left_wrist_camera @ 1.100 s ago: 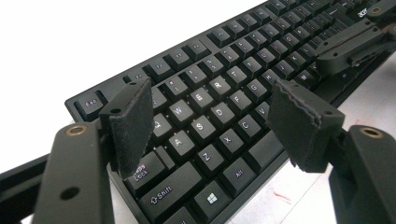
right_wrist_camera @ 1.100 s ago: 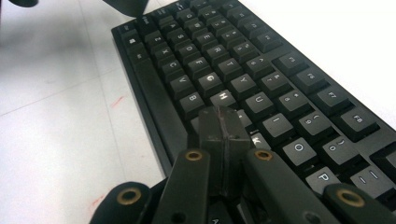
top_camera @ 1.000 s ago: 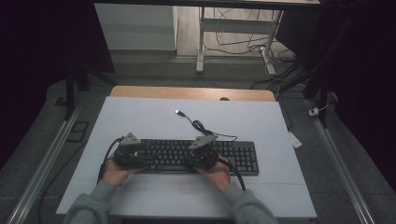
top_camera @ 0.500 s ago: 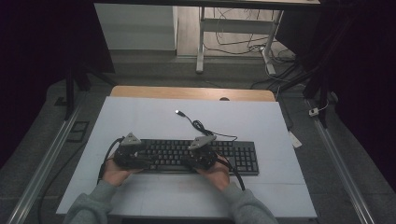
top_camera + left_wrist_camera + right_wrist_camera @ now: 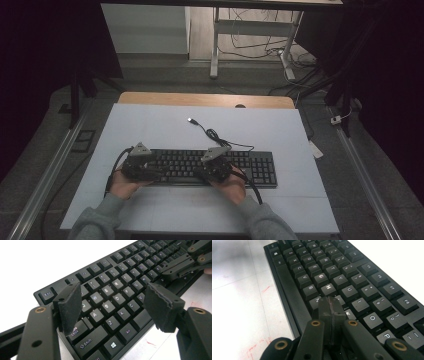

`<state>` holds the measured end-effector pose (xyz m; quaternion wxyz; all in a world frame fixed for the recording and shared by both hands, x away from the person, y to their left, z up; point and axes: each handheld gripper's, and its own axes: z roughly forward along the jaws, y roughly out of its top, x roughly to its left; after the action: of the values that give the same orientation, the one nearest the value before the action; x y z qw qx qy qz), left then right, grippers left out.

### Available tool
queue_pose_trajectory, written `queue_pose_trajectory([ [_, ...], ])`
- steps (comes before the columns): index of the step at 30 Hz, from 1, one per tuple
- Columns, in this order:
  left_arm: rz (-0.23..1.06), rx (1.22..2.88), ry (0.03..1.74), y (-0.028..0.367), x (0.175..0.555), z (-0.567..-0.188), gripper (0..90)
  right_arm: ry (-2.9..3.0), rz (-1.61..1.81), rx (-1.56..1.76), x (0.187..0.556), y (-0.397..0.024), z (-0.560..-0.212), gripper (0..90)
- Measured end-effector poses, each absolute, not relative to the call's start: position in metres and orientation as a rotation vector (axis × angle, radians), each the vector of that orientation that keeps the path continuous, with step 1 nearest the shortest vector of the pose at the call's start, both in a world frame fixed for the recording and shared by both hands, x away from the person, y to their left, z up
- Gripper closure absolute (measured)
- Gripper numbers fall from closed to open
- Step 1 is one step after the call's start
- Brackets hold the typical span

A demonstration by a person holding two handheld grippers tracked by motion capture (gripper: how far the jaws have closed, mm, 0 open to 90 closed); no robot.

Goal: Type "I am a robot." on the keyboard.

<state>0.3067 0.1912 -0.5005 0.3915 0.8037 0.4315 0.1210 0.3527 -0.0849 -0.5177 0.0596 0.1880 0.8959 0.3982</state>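
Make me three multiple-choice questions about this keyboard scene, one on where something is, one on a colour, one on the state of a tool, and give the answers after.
1. Where does the keyboard's loose cable plug lie?
A. On the white table beyond the keyboard
B. On the floor
C. Under the person's right sleeve

2. What colour are the keyboard's keys?
A. White
B. Black
C. Red

3. How do the right tool's jaws stand?
A. Wide apart
B. Shut together over the keys
C. Clamped on the cable

Answers:
1. A, the high view shows the plug on the table behind the keyboard.
2. B, both gripper views show black keys with pale letters.
3. B, the right gripper view shows the pads pressed together.
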Motion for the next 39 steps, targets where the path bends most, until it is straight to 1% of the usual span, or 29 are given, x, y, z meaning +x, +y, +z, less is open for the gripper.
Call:
queue_pose_trajectory([
  [11,0.312,2.042,1.095,0.192,0.306,-0.5,30.6,2.647,1.282,0.615,0.354,-0.103,-0.507,89.7],
  [15,0.31,2.041,1.099,0.192,0.306,-0.501,30.6,2.618,1.288,0.635,0.354,-0.11,-0.505,73.9],
  [18,0.309,2.042,1.101,0.192,0.307,-0.501,30.5,2.583,1.29,0.651,0.353,-0.117,-0.503,64.8],
  [21,0.31,2.043,1.102,0.193,0.307,-0.501,30.5,2.562,1.294,0.672,0.352,-0.124,-0.502,58.7],
  [25,0.311,2.04,1.103,0.193,0.307,-0.501,30.5,2.542,1.302,0.704,0.351,-0.136,-0.501,53.5],
  [30,0.309,2.041,1.108,0.194,0.307,-0.502,30.4,2.519,1.293,0.744,0.349,-0.152,-0.501,49.7],
  [39,0.306,2.04,1.11,0.194,0.306,-0.503,30.4,2.461,1.264,0.82,0.343,-0.19,-0.498,47.3],
])
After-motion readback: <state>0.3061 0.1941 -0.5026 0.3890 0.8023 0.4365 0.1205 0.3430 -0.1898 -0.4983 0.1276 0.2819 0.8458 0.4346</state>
